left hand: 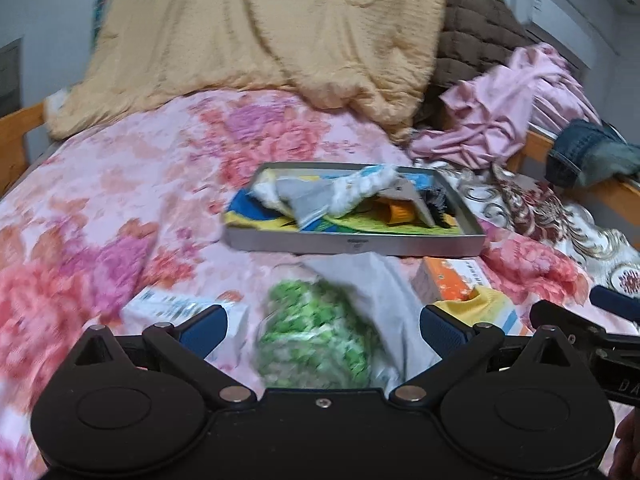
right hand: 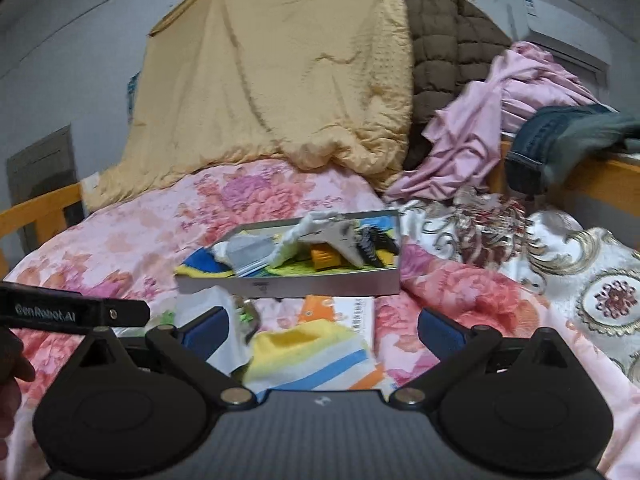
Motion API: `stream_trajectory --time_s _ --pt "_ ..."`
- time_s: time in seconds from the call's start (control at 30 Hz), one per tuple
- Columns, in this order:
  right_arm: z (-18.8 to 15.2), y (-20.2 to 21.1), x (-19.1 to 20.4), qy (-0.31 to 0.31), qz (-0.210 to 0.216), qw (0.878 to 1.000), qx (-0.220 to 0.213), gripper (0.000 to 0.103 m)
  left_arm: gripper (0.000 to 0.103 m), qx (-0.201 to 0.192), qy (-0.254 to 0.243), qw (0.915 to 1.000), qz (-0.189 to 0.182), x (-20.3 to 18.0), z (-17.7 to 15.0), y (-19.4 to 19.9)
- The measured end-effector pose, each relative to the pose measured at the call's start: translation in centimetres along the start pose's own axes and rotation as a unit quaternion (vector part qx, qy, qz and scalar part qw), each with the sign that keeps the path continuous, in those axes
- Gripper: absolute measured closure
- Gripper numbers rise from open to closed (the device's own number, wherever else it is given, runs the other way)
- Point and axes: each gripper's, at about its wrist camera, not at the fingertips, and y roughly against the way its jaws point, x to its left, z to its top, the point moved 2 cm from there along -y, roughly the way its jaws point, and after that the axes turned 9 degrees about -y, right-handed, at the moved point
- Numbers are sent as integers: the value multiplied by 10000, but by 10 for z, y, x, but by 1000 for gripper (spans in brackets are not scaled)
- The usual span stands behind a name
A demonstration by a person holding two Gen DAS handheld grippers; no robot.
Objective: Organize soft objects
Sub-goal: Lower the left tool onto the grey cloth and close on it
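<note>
Both jaws wide apart, empty, above green-patterned cloth [left hand: 316,340] and striped yellow cloth [right hand: 308,354].

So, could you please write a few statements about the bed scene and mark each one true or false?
1. The shallow grey metal tray is empty. False: it holds a jumble of cloths and small items.
2. Both the left gripper and the right gripper are open. True.
3. The green-and-white speckled soft bundle sits inside the tray. False: it lies on the pink floral bedspread, in front of the tray.
4. The yellow cloth with blue and white stripes lies between the right gripper's fingers, ungripped. True.
5. A crumpled pink garment lies right of the tan quilt. True.
</note>
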Motion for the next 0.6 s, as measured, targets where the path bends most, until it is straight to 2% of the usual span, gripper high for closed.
stream_trajectory --time_s 0.17,0.3,0.43,0.6 --pt "5 -6 -25 -437 -218 9988 27 0 1 -9 -459 9986 -243 -18 12 -33" --pt "5 -10 -37 -608 -321 9976 72 0 1 68 -520 9979 -373 -31 14 -59" --pt "4 -11 -38 -636 -278 9975 109 0 1 164 -514 9977 -411 -40 13 -76" --pt "3 -11 -34 -586 -211 9980 126 0 1 213 -698 9970 -252 -47 12 -88"
